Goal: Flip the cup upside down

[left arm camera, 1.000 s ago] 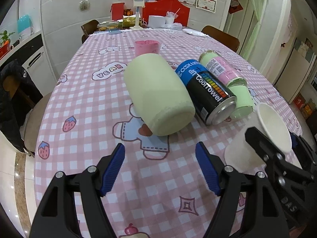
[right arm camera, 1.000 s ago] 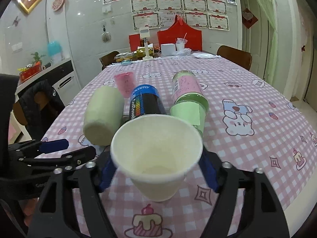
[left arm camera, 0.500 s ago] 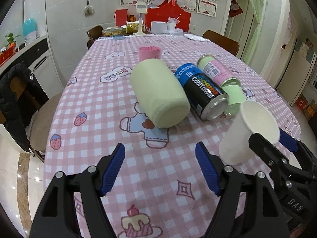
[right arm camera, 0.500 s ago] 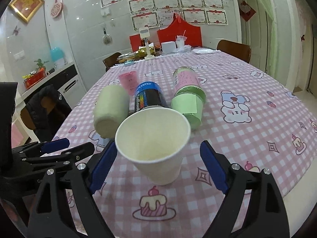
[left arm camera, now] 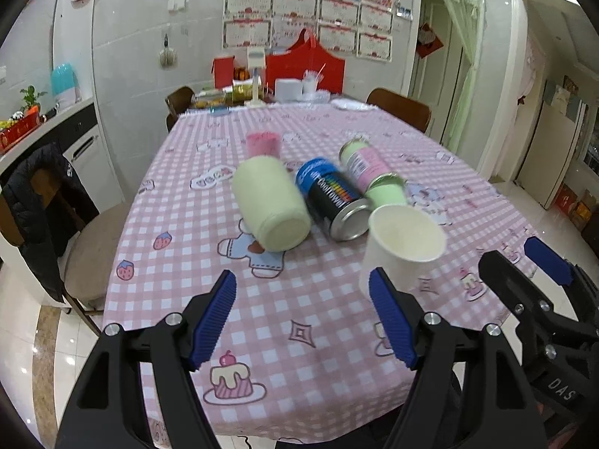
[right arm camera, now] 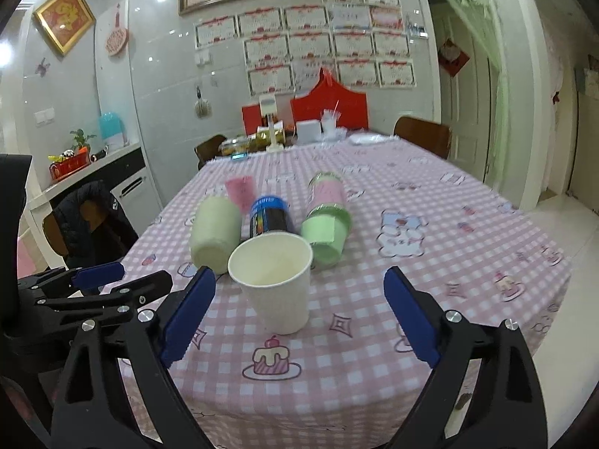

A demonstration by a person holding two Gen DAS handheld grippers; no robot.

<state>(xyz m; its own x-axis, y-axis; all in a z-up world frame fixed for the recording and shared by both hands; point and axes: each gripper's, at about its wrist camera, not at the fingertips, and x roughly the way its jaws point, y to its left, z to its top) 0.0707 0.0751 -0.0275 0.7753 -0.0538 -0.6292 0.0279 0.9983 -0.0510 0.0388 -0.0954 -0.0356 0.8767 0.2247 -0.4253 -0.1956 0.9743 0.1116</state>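
Observation:
A white paper cup (right arm camera: pixel 275 284) stands upright, mouth up, on the pink checked tablecloth (right arm camera: pixel 430 262) near the front edge. It also shows in the left wrist view (left arm camera: pixel 400 247). My right gripper (right arm camera: pixel 299 314) is open and empty, with the cup just beyond its fingertips, apart from both. My left gripper (left arm camera: pixel 301 316) is open and empty, left of the cup and nearer than it. The right gripper's fingers (left arm camera: pixel 546 260) show at the right of the left wrist view.
Behind the cup lie a pale green roll (right arm camera: pixel 215 232), a black and blue can (right arm camera: pixel 267 217) and a green and pink canister (right arm camera: pixel 327 213). A pink cup (right arm camera: pixel 239 191) stands further back. Chairs (right arm camera: pixel 423 138) and clutter sit at the far end.
My right gripper has let go of the cup, opened and drawn back. The cup now stands on the table. My left gripper has also drawn back from the table.

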